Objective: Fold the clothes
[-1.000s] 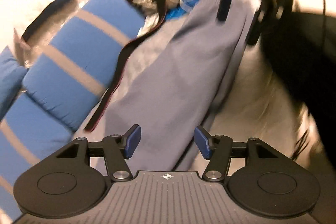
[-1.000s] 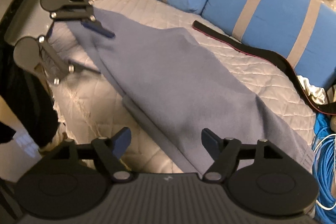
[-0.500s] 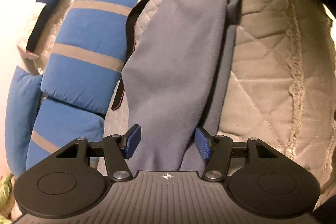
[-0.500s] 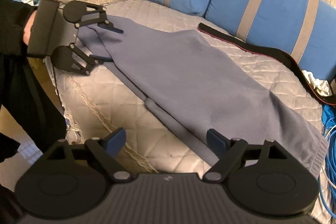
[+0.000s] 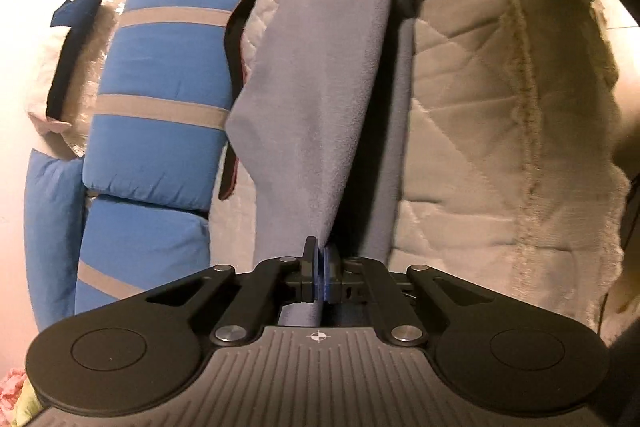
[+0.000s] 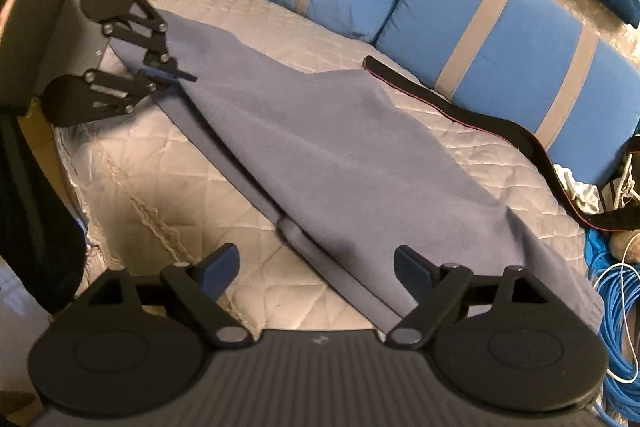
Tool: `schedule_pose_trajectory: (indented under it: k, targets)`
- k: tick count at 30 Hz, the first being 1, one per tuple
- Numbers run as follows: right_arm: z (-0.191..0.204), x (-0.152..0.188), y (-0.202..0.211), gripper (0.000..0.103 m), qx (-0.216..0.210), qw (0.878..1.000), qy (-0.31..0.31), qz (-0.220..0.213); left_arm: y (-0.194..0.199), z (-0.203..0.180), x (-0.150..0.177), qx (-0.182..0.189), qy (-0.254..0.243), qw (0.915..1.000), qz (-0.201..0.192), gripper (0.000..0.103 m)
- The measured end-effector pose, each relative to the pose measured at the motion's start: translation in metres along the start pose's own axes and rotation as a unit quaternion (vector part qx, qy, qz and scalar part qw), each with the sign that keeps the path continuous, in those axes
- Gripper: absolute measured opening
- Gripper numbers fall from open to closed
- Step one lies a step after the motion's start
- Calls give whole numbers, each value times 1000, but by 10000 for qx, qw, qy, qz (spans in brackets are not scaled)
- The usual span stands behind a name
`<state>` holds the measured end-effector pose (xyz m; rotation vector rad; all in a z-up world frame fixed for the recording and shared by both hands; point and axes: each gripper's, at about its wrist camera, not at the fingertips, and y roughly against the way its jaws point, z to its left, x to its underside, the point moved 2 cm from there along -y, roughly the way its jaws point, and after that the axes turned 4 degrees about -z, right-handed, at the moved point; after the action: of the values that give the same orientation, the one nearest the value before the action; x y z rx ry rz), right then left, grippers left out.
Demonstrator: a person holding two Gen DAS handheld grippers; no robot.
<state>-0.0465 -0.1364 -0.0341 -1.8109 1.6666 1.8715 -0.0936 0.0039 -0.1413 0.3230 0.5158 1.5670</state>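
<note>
Over on the left, the left gripper (image 6: 168, 69) is clamped tight on one end of the grey-blue garment (image 6: 340, 147); in its own wrist view the blue pads (image 5: 329, 275) are pressed together with a fold of the cloth pinched between them. The garment itself lies stretched out long across the quilted bedspread (image 6: 160, 195), running diagonally from that pinched end down toward the lower right, with a thick seam or hem along its near edge. Behind it, a black strap (image 6: 480, 119) lies on the quilt, just in front of the blue cushions with grey stripes (image 6: 500, 27). The right gripper (image 6: 316, 267) hovers above the near edge of the garment with its jaws spread wide, holding nothing. Far right, there's a coil of blue cable (image 6: 616, 307) next to the bed.
</note>
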Motion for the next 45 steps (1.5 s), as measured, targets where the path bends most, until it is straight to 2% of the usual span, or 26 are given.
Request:
schedule_pose_trajectory:
  k: [4,7,11,13,16,21,23,27,33,35,37,39,42,45]
  targets:
    - [9,-1,-3,91,238,9991,338,-90,2,-8,2,188,-103,9997,116,2]
    - [13,1,-6,91,243,9986,472,-58,-4,-10,3,350,-106,9991,226,3]
    - [7,7,-5,91,319,9989,332,-16,-11,-8,4,325,-23,9989,339,7]
    - [-7,11,3,92,395,9992,35,-37,-12,-3,6,333,152,9986,376,11]
    - [-39,23,18,92,525,9968,-597,-20,-11,4,7,211,383,9983,383,34]
    - [-103,59,44,91,1019,9816,-1614,91,-12,9,6,244,441,9979,414,36]
    - [-127,76,54,91,1219,9710,-2055,111,-12,8,6,247,413,9979,433,36]
    - [-172,108,65,87,1453,9409,-3055,150,-13,5,5,205,327,9982,455,35]
    - [-209,139,63,71,1216,8944,-4301,178,-14,2,6,165,268,9984,467,35]
    - [-216,145,59,65,1017,8755,-4721,163,-14,2,7,155,260,9985,465,35]
    - [-224,151,55,52,815,8545,-5128,148,-15,2,7,150,260,9985,459,35]
    - [-231,157,51,46,611,8314,-5521,134,-16,1,7,144,254,9985,454,35]
    - [-235,166,42,45,417,8079,-5875,204,-17,0,8,138,237,9986,451,35]
    - [-235,172,39,46,420,7932,-6074,134,-18,0,9,136,246,9986,449,35]
